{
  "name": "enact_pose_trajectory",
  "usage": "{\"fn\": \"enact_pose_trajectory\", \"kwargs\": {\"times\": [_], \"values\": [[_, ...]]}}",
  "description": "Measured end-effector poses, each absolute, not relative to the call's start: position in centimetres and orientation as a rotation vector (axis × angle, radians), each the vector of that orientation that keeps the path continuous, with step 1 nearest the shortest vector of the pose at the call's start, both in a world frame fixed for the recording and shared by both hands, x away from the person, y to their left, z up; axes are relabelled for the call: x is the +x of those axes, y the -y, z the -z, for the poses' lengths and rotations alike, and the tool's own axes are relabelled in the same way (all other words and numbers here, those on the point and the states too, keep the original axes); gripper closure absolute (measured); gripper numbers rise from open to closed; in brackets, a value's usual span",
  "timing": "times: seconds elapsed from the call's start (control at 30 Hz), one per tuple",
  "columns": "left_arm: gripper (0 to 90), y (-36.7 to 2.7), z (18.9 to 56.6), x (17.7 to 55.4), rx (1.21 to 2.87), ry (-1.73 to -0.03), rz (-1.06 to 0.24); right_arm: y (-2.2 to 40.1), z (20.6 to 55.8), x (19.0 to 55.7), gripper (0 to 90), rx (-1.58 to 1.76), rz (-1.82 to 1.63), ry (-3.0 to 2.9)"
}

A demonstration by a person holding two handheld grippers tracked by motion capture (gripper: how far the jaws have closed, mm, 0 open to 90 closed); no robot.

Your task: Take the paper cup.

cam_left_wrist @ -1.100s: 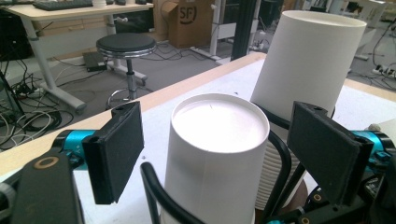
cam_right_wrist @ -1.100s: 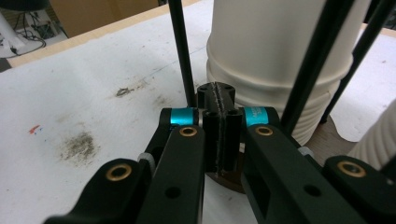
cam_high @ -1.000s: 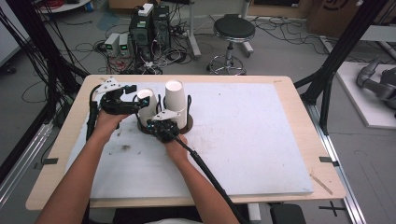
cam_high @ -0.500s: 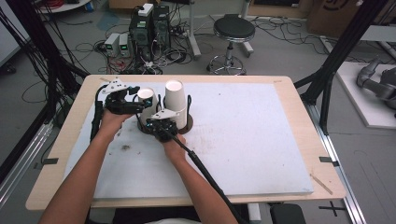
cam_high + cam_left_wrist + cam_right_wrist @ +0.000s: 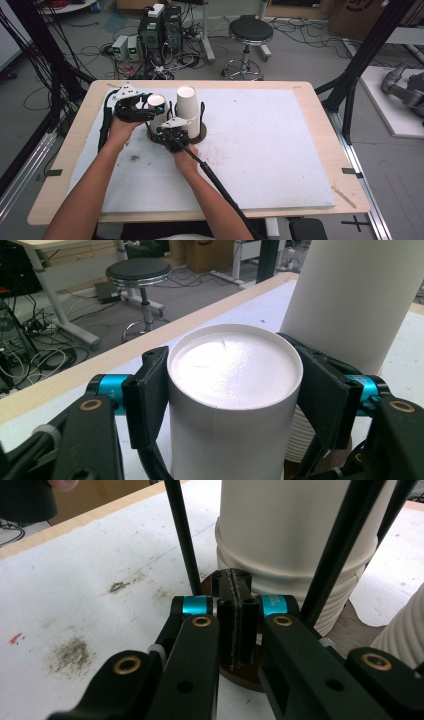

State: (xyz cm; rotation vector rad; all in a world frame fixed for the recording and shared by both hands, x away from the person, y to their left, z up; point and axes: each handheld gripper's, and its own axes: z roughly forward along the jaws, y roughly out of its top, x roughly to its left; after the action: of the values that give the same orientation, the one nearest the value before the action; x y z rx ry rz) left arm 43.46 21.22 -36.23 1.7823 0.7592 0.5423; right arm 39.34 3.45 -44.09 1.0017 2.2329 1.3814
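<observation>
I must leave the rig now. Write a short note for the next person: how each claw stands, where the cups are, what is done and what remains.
Left claw: its jaws have just been closing and now press on both sides of the top cup of the shorter cup stack, upside down.
Right claw: shut, resting at the brown round base of the black wire holder, pressing on it.
Cups: two white stacks stand upside down in the holder on the white board; the taller cup stack is beside the gripped one.
Done: top cup gripped, holder steadied.
Left: probably lift that cup off its stack; it is not yet raised.
</observation>
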Motion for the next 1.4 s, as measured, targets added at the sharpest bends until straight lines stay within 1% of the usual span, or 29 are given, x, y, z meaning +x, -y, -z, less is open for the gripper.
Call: {"fn": "enact_pose_trajectory", "kwargs": {"times": [0.37,0.63,0.9,1.0,1.03,1.07,1.13,1.2,1.3,1.33,1.37,1.4], "values": [[34.7,-21.4,35.5,43.3,1.747,-0.759,-0.554,-3.5,44.2,39.4,90.0,1.017,-1.384,-2.228],[35.4,-21.6,33.6,43.0,1.704,-0.758,-0.576,-3.5,44.2,39.5,90.0,1.007,-1.379,-2.241],[35.5,-21.9,31.8,42.4,1.673,-0.76,-0.593,-2.7,43.3,38.9,87.2,0.884,-1.42,-2.293],[35.6,-21.9,31.1,42.1,1.657,-0.759,-0.598,-1.5,42.1,38.1,82.9,0.798,-1.455,-2.311],[35.6,-22.0,30.9,42.0,1.656,-0.761,-0.594,-1.5,42.1,38.1,82.9,0.798,-1.455,-2.311],[35.7,-22.0,30.7,41.8,1.653,-0.762,-0.596,-0.5,41.3,37.8,78.4,0.758,-1.468,-2.331],[35.6,-22.1,30.4,41.5,1.646,-0.772,-0.592,0.7,40.6,37.6,72.4,0.727,-1.496,-2.353],[35.6,-22.3,30.0,40.8,1.636,-0.786,-0.583,2.2,39.9,37.5,64.3,0.696,-1.508,-2.385],[35.7,-22.4,29.6,40.2,1.631,-0.786,-0.59,3.8,39.4,37.2,59.0,0.681,-1.516,-2.406],[35.7,-22.4,29.4,40.0,1.625,-0.788,-0.587,5.6,39.1,37.1,53.0,0.675,-1.515,-2.403],[35.7,-22.4,29.3,39.7,1.624,-0.786,-0.586,6.5,38.9,36.9,53.0,0.676,-1.514,-2.399],[35.7,-22.3,29.1,39.4,1.63,-0.781,-0.585,6.5,38.9,36.9,51.4,0.676,-1.514,-2.399]]}}
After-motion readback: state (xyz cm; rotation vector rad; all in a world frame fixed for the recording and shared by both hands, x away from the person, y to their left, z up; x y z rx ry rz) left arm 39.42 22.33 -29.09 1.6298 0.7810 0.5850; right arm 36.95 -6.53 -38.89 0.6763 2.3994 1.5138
